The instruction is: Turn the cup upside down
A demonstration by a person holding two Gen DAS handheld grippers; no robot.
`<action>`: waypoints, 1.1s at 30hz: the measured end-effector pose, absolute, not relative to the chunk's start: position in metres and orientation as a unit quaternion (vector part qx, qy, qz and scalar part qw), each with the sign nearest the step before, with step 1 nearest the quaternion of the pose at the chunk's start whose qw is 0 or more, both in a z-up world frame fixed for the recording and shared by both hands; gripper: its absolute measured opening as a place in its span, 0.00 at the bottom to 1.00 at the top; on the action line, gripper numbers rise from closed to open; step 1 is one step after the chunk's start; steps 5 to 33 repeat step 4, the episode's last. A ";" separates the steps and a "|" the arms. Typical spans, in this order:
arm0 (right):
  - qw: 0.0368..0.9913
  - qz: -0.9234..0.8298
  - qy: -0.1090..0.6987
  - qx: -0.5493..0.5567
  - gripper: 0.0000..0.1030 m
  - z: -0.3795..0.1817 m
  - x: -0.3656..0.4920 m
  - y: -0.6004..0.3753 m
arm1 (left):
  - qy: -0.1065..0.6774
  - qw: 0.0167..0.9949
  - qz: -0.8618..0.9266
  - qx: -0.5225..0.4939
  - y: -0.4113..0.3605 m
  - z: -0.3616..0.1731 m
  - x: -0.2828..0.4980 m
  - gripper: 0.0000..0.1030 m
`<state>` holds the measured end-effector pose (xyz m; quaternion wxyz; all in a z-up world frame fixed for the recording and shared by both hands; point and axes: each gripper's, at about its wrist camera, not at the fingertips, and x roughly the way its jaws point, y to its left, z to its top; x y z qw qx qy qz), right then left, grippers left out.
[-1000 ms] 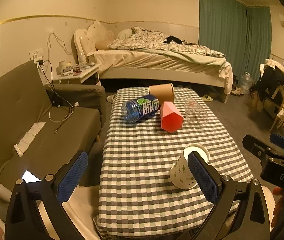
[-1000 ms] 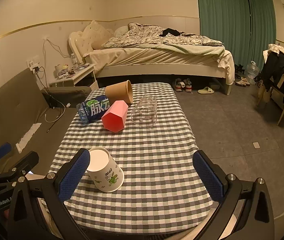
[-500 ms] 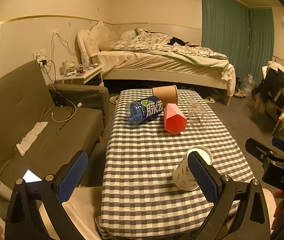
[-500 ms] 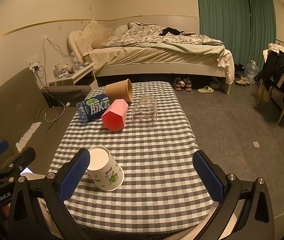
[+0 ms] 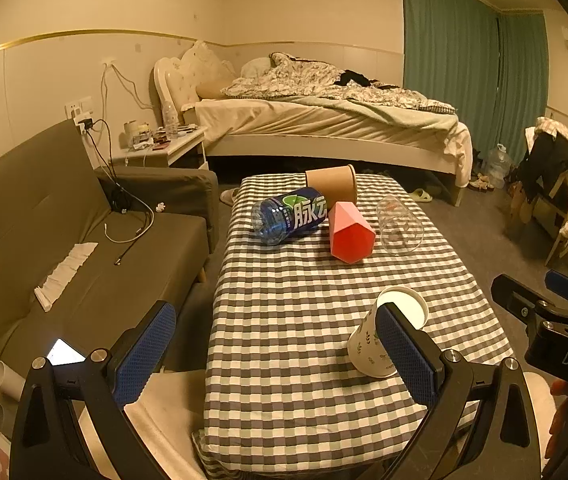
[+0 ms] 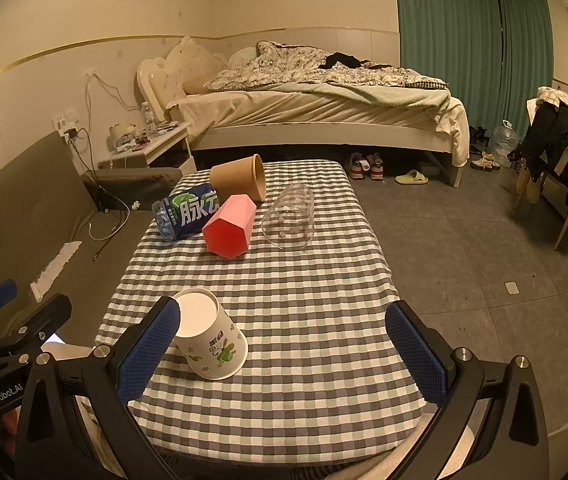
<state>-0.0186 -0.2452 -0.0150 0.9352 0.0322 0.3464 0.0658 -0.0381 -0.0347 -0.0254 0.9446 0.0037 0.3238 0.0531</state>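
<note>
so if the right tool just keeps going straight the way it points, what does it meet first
Probably the checkered tablecloth. The right tool is open, and the white paper cup sits by its left finger, off centre; depth is unclear.

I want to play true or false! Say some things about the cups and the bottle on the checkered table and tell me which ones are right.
1. The white paper cup stands upside down, mouth on the checkered table. True.
2. The blue bottle stands upright. False: it lies on its side.
3. The right gripper is squeezing the white cup. False: its jaws are wide open and hold nothing.
4. The clear cup lies on its side beside the pink cup. True.
5. The left gripper holds the brown cup. False: it is open, and the brown cup lies at the table's far end.
</note>
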 end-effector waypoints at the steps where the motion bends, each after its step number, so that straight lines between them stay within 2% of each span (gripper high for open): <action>1: 0.935 0.066 0.347 0.032 1.00 -0.015 -0.019 -0.245 | 0.324 0.945 0.054 0.005 -0.035 -0.026 -0.038 1.00; 33: 0.934 0.066 0.349 0.031 1.00 -0.017 -0.019 -0.245 | 0.324 0.945 0.050 0.007 -0.035 -0.027 -0.039 1.00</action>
